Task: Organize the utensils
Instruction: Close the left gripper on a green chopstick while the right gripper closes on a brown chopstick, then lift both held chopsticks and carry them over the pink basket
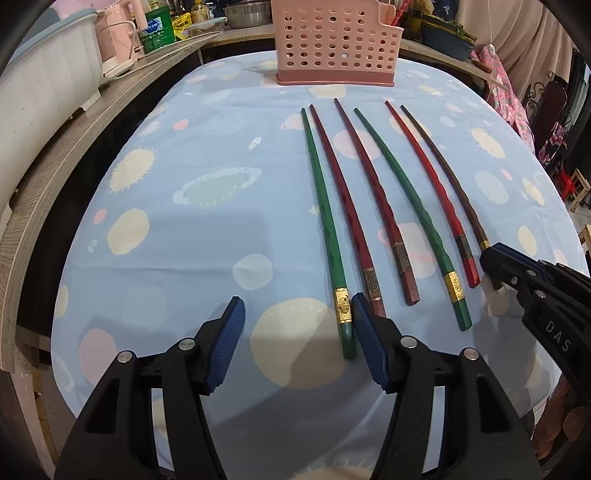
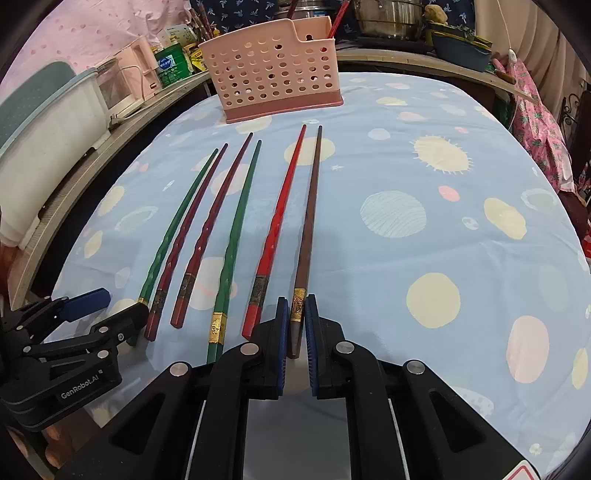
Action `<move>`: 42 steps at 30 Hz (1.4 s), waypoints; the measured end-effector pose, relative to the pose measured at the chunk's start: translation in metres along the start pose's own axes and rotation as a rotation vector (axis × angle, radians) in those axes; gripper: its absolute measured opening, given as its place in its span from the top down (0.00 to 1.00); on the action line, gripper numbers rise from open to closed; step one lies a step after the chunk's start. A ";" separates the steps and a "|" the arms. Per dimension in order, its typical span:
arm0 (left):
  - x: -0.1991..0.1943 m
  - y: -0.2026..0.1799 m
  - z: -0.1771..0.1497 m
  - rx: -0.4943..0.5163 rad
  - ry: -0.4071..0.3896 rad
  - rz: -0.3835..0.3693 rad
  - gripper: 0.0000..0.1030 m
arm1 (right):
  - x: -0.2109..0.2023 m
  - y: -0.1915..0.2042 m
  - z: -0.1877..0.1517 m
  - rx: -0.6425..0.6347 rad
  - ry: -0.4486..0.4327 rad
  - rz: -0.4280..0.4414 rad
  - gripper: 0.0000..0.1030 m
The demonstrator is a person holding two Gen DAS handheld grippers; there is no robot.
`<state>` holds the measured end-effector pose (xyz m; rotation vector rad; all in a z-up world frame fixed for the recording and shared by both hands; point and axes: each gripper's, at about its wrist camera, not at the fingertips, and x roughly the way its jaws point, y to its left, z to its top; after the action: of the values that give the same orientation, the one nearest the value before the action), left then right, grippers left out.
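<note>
We see six chopsticks lying side by side on a table covered with a light blue cloth printed with planets and suns, their thin tips pointing toward a pink perforated utensil holder that stands upright at the far side of the cloth, apart from the tips. From our left they run: a green chopstick, a dark red chopstick, a second dark red one, a second green one, a bright red chopstick and a brown chopstick. The right gripper has its blue pads closed on the thick near end of the brown chopstick, just at its gold band; the stick runs straight out between the pads, and we cannot tell whether it is off the cloth. The left gripper stands open over the near end of the leftmost green chopstick: that end lies between the fingers, close against the right pad by the gold band, while the left pad is well clear of it, so nothing is clamped. Beyond the cloth, a wooden ledge along the left carries a white bin, a pink appliance and a green tin.
</note>
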<state>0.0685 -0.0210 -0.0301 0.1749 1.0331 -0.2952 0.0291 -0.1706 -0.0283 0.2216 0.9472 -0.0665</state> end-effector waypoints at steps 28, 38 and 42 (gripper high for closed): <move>0.000 -0.006 0.002 0.004 -0.009 -0.011 0.58 | 0.000 0.000 -0.004 -0.017 -0.024 0.001 0.91; 0.000 -0.003 0.005 -0.008 -0.010 -0.040 0.88 | 0.000 0.000 -0.003 -0.016 -0.025 0.005 0.91; 0.001 -0.002 0.006 -0.012 -0.004 -0.061 0.93 | 0.000 -0.001 -0.003 -0.012 -0.021 0.009 0.92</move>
<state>0.0735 -0.0243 -0.0274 0.1315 1.0373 -0.3445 0.0268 -0.1709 -0.0297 0.2140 0.9255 -0.0546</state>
